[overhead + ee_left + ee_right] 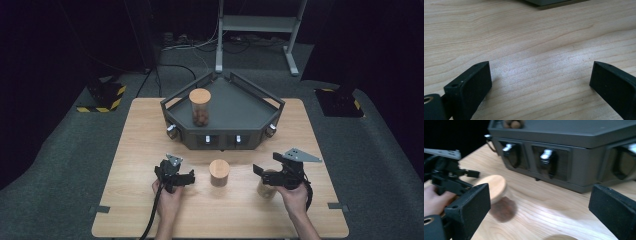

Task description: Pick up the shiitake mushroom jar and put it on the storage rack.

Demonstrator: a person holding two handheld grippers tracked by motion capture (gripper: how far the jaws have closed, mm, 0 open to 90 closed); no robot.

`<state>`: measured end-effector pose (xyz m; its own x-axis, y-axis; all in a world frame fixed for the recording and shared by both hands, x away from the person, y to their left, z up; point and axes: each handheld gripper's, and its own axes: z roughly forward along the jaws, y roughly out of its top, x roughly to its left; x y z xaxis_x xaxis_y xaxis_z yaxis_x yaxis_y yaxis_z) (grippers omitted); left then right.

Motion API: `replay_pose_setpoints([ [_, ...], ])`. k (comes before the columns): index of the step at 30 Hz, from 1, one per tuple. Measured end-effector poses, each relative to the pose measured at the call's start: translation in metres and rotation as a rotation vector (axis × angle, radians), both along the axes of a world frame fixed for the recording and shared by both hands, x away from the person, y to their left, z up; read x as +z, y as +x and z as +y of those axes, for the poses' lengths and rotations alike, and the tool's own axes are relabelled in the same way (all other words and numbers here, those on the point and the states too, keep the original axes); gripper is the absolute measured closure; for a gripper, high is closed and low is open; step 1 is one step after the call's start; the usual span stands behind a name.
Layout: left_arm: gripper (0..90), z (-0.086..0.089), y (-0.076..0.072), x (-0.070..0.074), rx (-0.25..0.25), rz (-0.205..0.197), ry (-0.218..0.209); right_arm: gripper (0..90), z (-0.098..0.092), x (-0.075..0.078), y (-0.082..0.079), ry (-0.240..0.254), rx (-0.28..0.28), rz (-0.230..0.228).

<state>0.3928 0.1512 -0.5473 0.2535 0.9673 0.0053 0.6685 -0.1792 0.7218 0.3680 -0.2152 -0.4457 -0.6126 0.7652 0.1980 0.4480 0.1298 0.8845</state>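
Two jars low in the frame: centre jar (pixel 219 172) between open left gripper (pixel 176 177) and open right gripper (pixel 274 175), another jar (pixel 266 187) under the right. Probably rigid, smooth, slippery; best grasped around mid-body, below wooden lid (pixel 494 185).

Jar (pixel 219 172) mid-table, before tray (pixel 235 107); second jar (pixel 200 106) in tray, left side; third jar (pixel 266 186) right.

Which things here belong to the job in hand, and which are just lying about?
In the job: left gripper, jaws open; right gripper, jaws open; jar at table centre; jar under the right gripper; lidded jar in the tray; grey tray.

Lying about: metal stand, floor cables, striped floor blocks.
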Motion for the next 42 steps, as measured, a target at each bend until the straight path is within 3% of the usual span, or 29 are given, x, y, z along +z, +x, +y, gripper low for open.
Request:
replay_pose_setpoints([
  [22, 4.0, 0.0, 0.0, 0.0, 0.0, 0.0, 0.0, 6.0, 0.057, -0.007, -0.007, -0.034, 0.096, -0.013],
  [42, 4.0, 0.0, 0.0, 0.0, 0.0, 0.0, 0.0, 6.4, 0.087, -0.022, -0.009, -0.075, 0.095, -0.004],
])
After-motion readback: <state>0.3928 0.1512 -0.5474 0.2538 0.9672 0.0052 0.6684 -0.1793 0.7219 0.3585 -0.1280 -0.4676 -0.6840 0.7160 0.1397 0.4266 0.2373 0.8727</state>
